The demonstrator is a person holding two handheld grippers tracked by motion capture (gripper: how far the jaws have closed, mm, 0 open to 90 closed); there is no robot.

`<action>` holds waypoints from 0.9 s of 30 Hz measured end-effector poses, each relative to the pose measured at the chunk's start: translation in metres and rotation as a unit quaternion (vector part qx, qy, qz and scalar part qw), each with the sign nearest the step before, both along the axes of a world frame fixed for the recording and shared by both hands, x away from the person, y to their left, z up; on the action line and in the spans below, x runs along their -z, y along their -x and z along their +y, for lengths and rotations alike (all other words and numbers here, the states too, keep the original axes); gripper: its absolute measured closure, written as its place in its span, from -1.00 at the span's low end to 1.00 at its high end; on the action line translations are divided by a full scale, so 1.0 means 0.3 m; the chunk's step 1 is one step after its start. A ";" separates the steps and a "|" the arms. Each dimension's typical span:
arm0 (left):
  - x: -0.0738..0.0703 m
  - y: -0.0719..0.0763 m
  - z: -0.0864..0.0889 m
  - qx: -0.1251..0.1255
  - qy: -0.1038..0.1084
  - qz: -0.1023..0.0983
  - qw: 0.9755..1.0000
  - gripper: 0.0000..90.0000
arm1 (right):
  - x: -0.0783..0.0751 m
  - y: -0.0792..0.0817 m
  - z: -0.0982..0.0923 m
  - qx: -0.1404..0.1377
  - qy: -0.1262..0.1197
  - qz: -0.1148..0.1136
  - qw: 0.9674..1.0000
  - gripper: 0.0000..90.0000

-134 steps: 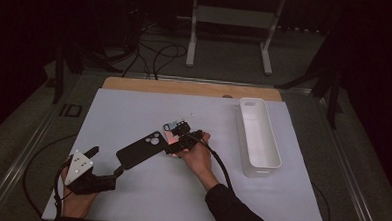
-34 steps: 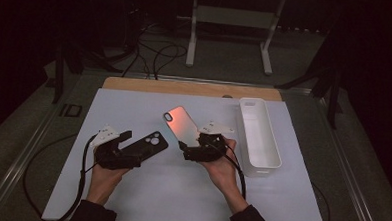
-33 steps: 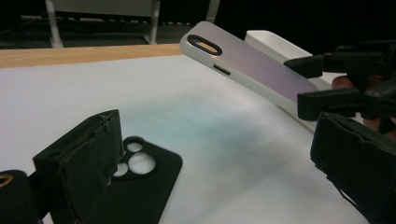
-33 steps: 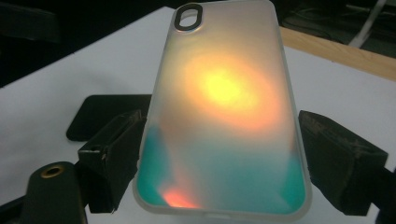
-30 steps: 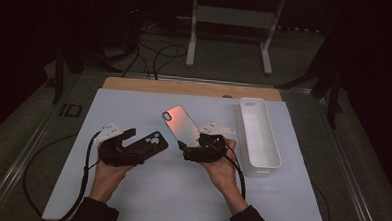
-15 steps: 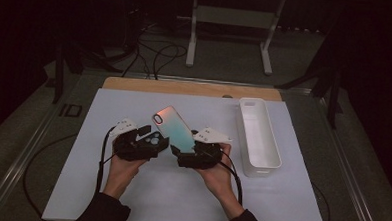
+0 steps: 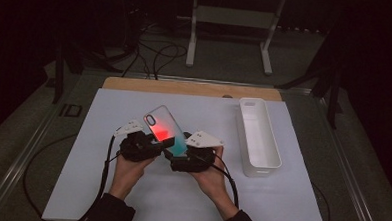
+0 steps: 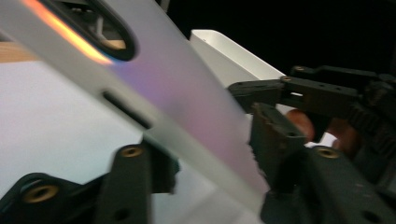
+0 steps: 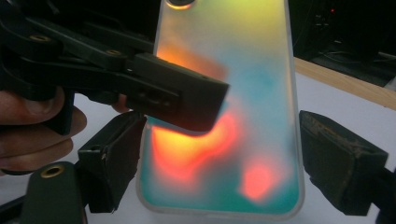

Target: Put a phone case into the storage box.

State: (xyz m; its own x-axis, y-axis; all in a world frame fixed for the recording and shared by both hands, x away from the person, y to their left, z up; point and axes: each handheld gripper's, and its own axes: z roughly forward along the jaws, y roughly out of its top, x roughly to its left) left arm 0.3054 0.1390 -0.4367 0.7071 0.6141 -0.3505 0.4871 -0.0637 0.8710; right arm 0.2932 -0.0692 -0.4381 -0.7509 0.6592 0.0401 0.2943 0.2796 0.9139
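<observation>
Iridescent red-teal phone case [image 7: 164, 129], tilted

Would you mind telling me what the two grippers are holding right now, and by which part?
The translucent iridescent phone case, tilted above the table: left gripper clamps one long edge; whether the right gripper grips it is unclear.

A laboratory-style recording bench in a darkened room. A white mat [image 7: 130, 187] covers the work surface, backed by a wooden board [image 7: 185, 87] along its far edge, well beyond the fingers [image 7: 131, 163]. Metal rails [image 7: 16, 167] frame the table's sides. On the dark floor behind lie loose black cables [image 7: 156, 53] and the legs of a white metal stand [image 7: 229, 37]. A white plastic tray [image 7: 260, 138] sits beside the person's right hand [image 7: 208, 173].
</observation>
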 end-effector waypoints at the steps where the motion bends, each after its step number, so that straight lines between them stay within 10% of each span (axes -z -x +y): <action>1: -0.001 0.001 -0.005 0.004 -0.002 -0.002 1.000 0.41 | 0.001 -0.001 0.002 0.003 0.001 0.000 1.000 -0.63; 14: -0.016 0.013 -0.017 -0.001 -0.021 -0.026 0.999 0.91 | 0.019 -0.017 0.008 -0.006 0.039 0.026 0.999 -0.79; 27: -0.013 0.031 -0.012 -0.014 -0.038 -0.046 0.998 0.91 | -0.013 -0.045 -0.086 -0.006 0.003 0.043 0.999 -0.79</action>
State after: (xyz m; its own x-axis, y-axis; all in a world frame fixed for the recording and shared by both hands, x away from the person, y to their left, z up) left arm 0.2960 0.1354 -0.4330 0.7165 0.6562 -0.2367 0.4077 -0.1186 0.9054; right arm 0.3068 -0.0951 -0.4341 -0.7528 0.6503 0.1020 0.3688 0.2884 0.8836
